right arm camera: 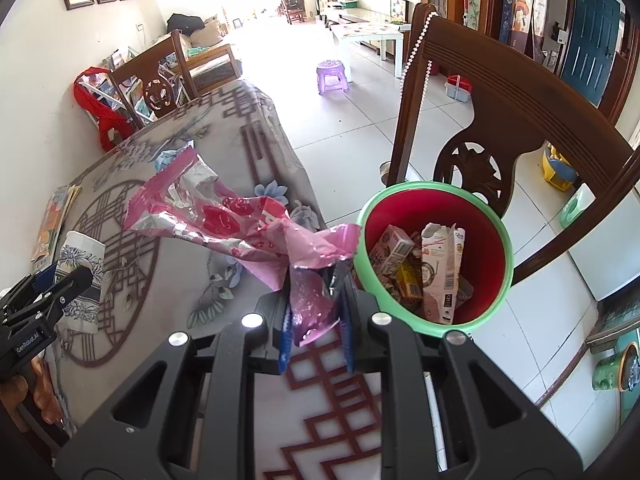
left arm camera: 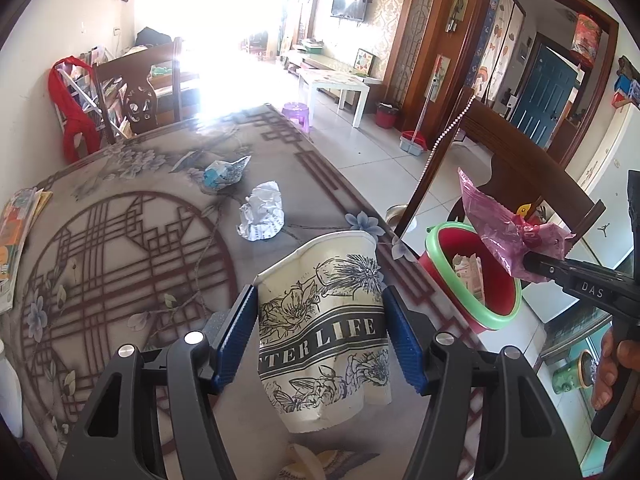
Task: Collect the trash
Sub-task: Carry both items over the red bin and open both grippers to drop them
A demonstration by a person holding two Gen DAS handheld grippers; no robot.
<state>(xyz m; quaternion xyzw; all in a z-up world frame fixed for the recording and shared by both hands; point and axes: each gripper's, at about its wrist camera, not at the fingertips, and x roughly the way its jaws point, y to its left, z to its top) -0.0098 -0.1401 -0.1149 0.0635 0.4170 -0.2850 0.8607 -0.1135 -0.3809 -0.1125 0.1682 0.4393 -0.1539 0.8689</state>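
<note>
The landmark is the trash bucket (right arm camera: 496, 236), a round red plastic pail with a smooth mint-green rim, standing just past the bench's (left arm camera: 132, 248) long edge in front of a carved dark wooden chair (right arm camera: 516, 104). Inside it lie small printed cartons (right arm camera: 438, 268), some pinkish, one yellow, packed upright and tilted against each other.

The right gripper (right arm camera: 316, 300) has its blue-padded jaws pinched tight on a pink wrapper (right arm camera: 240, 228), a crinkled glossy film with a silvery foil lining and red printed shapes. The wrapper fans out up and away from the jaws, hanging just beside the bucket's rim on the bench side, not inside it.

The left gripper (left arm camera: 320, 336) holds a paper cup (left arm camera: 324, 320) between ribbed blue pads; the jaws are clamped on its sides. The cup is off-white with black line-drawn flowers and a dark banner of lettering, its rim dented out of round and its base creased. It is raised above the bench, near the bucket.

The bench is covered with a glossy grey cloth printed with brown lattice and pale flowers. On it, farther from the bucket than the cup, lie a crumpled white paper ball (left arm camera: 262, 212) and, beyond that, a crushed blue-and-white packet (left arm camera: 224, 172). A stack of colourful booklets (left arm camera: 16, 236) rests at the bench edge opposite the bucket.
</note>
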